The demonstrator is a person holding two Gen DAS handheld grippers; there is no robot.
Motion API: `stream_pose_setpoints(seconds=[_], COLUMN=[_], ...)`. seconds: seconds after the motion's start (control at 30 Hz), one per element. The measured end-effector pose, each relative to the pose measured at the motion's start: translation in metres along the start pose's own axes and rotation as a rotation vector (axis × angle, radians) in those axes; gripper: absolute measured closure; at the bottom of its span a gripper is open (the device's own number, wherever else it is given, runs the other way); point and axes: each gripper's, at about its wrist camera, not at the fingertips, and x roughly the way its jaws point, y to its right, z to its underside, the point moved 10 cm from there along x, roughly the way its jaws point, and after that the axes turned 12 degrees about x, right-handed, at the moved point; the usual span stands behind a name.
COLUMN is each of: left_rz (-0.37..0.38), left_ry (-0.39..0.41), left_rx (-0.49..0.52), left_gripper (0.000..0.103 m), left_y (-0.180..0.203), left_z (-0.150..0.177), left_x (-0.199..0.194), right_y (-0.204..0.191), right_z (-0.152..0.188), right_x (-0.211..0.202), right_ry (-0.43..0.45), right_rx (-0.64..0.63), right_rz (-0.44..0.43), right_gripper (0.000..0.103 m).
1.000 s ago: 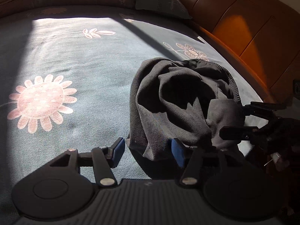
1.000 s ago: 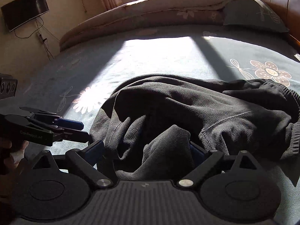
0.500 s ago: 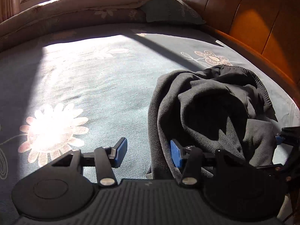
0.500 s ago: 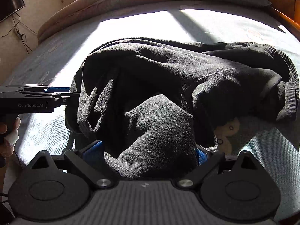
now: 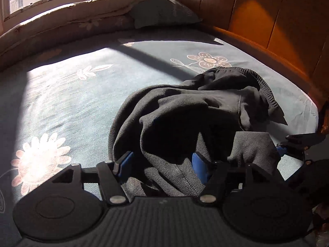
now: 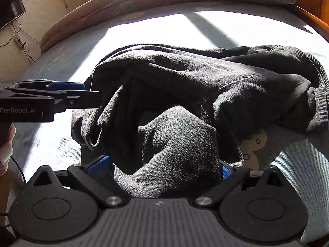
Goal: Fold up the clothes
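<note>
A dark grey fleece garment (image 5: 195,107) lies crumpled on the blue flowered bed sheet (image 5: 72,103). My left gripper (image 5: 163,163) straddles its near left edge. Its jaws are opening, and a fold of the cloth lies between the blue pads (image 5: 126,161) without being pinched. In the right wrist view the same garment (image 6: 205,82) fills the middle, and my right gripper (image 6: 164,166) is shut on a thick wad of it that bulges up between the fingers. The left gripper (image 6: 90,92) reaches in from the left to the garment's edge. The right gripper (image 5: 298,144) shows at the right rim of the left wrist view.
A rolled quilt (image 5: 67,18) and a pillow (image 5: 164,12) lie along the far side of the bed. A wooden headboard (image 5: 267,20) runs along the right. A wall television (image 6: 10,8) hangs at the left. A hand (image 6: 6,144) holds the left gripper's handle.
The left gripper has moved right from beside the garment to straddle its edge, and its jaws stand wider. The right gripper has sunk a little, still holding the wad.
</note>
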Motion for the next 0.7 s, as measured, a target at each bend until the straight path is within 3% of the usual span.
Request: stream_pose_setpoints(seconds=[0.13, 0.33, 0.63, 0.7], left_rz=[-0.218, -0.391, -0.544, -0.562], left_ry=[-0.065, -0.109, -0.127, -0.138], left_rx=[0.189, 0.267, 0.389, 0.365], left_gripper=[0.036, 0.036, 0.035, 0.035], left_y=[-0.02, -0.097, -0.181, -0.198], left_z=[0.017, 0.006, -0.061, -0.072], left_x=[0.014, 0.027, 0.056, 0.064], right_y=[-0.002, 0.002, -0.005, -0.005], right_z=[-0.001, -0.003, -0.006, -0.008], right_x=[-0.008, -0.014, -0.025, -0.027], right_ry=[0.015, 0.031, 0.052, 0.057], right_rx=[-0.002, 0.011, 0.017, 0.017], right_rz=[-0.01, -0.017, -0.045, -0.051], right_gripper=[0.001, 0.001, 0.001, 0.0])
